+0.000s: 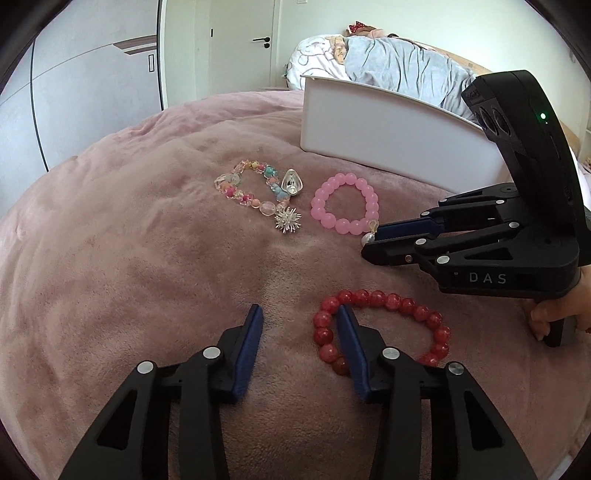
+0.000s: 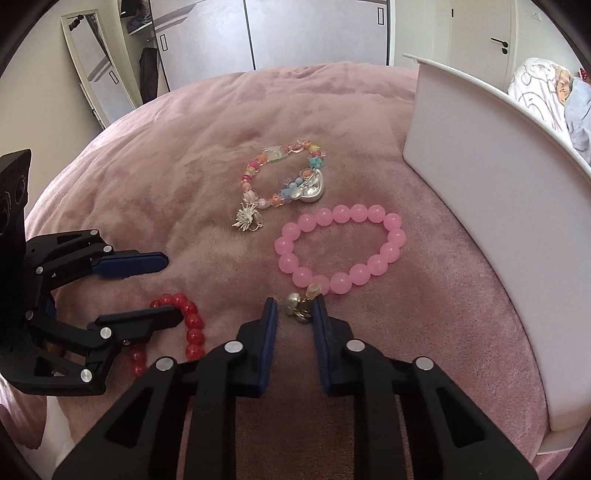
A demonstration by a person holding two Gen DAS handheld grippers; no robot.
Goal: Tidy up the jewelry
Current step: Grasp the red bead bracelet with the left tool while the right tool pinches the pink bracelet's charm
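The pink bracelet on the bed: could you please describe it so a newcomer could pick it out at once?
Start at the white box on the pink blanket; the pink bracelet lies right beside its wall. Unlike the multicoloured bracelet and the red bracelet, its beads are all one milky pink, and its small pearl charm sits between the open right gripper fingers.

Pink plush blanket (image 1: 147, 240), white door (image 1: 243, 44), wardrobe (image 2: 314, 29).

Both wrist views look low across the shared pink blanket (image 1: 147, 258), seemingly close.
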